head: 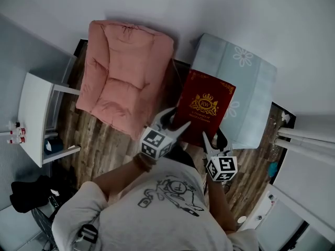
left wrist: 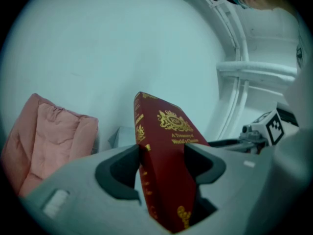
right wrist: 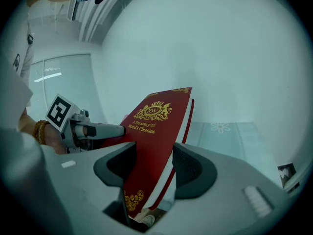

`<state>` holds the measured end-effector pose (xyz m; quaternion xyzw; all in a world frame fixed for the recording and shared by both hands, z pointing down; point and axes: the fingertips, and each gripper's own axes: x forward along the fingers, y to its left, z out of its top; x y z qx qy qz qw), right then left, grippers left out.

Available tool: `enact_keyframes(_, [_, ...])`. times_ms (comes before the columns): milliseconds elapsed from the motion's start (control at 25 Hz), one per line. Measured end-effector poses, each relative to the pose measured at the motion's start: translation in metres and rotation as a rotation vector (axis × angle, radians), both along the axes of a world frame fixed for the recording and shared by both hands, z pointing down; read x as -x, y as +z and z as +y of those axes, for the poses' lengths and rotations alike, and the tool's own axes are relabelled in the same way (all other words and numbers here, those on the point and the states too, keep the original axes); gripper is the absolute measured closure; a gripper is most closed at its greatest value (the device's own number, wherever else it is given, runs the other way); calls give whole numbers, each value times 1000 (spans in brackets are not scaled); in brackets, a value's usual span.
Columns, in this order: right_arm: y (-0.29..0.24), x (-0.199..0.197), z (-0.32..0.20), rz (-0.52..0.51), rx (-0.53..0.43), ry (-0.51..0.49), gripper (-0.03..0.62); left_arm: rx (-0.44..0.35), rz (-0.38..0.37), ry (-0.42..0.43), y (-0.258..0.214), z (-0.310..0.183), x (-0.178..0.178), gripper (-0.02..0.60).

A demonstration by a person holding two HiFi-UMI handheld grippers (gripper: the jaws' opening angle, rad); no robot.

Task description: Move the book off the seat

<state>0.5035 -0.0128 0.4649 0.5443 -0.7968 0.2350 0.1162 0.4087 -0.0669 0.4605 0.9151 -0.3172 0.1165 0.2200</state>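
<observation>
A thick red book (head: 205,104) with gold lettering is held up in the air, tilted, over the gap between a pink cushioned seat (head: 124,76) and a pale blue seat (head: 246,82). My left gripper (head: 175,125) is shut on the book's near left corner; the left gripper view has the spine of the book (left wrist: 164,175) wedged between both jaws. My right gripper (head: 214,140) is shut on the near right corner, and the right gripper view shows the book (right wrist: 151,146) pinched across cover and pages.
A white side table (head: 34,116) stands at the left with small bottles (head: 15,132) on its edge. A dark bag (head: 31,192) lies on the wooden floor (head: 99,145). White wall and door frames (head: 303,140) close in on the right.
</observation>
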Motion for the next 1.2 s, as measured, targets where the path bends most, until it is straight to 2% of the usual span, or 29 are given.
enact_keyframes(560, [97, -15, -44, -16, 124, 30, 359, 140, -37, 40, 103, -47, -18, 296])
enact_keyframes(1200, [211, -35, -90, -43, 243, 16, 359, 263, -52, 5, 222, -90, -36, 295])
